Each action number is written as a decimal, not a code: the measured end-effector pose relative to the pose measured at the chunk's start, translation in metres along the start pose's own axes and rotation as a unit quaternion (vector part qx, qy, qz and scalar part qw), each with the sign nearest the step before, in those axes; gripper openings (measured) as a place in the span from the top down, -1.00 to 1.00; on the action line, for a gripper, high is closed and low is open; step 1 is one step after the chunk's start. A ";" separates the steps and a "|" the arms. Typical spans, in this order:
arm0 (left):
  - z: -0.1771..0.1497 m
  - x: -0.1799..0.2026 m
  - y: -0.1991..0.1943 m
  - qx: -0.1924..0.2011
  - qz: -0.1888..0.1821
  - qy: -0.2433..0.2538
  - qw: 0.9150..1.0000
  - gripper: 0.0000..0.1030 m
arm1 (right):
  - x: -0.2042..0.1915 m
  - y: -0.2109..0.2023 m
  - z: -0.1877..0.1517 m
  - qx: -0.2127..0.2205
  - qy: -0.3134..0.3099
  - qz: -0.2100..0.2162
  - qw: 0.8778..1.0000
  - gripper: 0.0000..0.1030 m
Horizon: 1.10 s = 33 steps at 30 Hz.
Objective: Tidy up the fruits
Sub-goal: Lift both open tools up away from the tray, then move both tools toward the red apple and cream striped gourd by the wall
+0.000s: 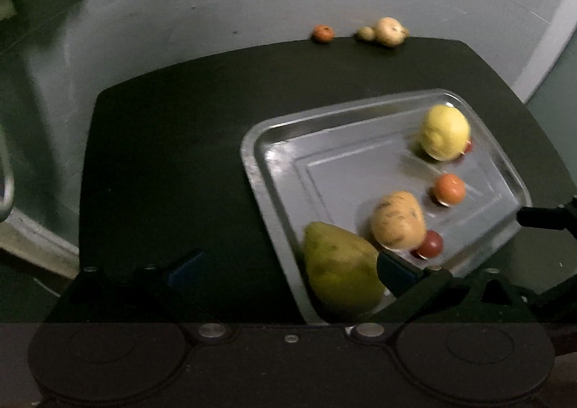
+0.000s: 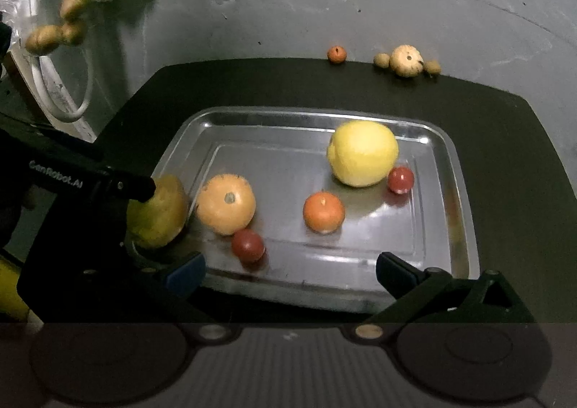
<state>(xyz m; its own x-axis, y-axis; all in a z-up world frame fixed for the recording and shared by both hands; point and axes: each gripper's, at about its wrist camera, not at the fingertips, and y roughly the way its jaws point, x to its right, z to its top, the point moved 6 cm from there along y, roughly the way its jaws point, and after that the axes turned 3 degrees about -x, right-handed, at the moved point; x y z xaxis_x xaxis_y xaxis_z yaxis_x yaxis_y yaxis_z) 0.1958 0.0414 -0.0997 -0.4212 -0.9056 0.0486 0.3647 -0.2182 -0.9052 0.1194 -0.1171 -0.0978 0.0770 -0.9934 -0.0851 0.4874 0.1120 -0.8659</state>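
From the left wrist view, the left claw (image 1: pixel 288 273) stands wide with nothing pressed between its pads; the green pear (image 1: pixel 340 269) lies just beside its right finger, at the near corner of the metal tray (image 1: pixel 324 163) on the dark bench (image 1: pixel 162 141). On the tray sit a yellow apple (image 1: pixel 444 132), an orange fruit (image 1: pixel 449 189), a tan speckled fruit (image 1: pixel 398 220) and a small red fruit (image 1: pixel 431 244). From the right wrist view, the right claw (image 2: pixel 288 273) also gapes wide and empty over the tray's near rim, while the left claw's dark finger reaches in from the left, touching the pear. At the bench's far edge rest a small orange fruit (image 2: pixel 337 54) and a pale gourd (image 2: pixel 407 60).
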 end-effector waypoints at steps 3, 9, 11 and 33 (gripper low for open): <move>0.006 -0.005 0.003 0.001 0.013 -0.014 1.000 -0.96 | 0.004 0.003 0.009 0.004 -0.008 0.003 1.000 -0.99; 0.023 -0.015 0.011 0.006 0.047 -0.051 0.998 -0.98 | 0.026 0.010 0.035 0.025 -0.017 -0.004 1.000 -0.99; 0.029 -0.016 0.017 0.002 0.061 -0.069 0.996 -0.98 | 0.036 0.013 0.042 0.031 -0.019 -0.006 0.999 -0.99; 0.136 0.019 0.077 0.017 0.109 -0.133 0.985 -0.99 | 0.131 0.063 0.136 0.083 -0.042 0.014 0.996 -0.99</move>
<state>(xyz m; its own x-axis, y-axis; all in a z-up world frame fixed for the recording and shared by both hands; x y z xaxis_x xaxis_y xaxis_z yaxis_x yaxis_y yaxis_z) 0.3284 -0.0422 -0.1109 -0.0990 -0.9946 -0.0315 0.4521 -0.0168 -0.8918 0.2783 -0.2366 -0.0967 0.1620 -0.9850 -0.0598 0.6201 0.1487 -0.7703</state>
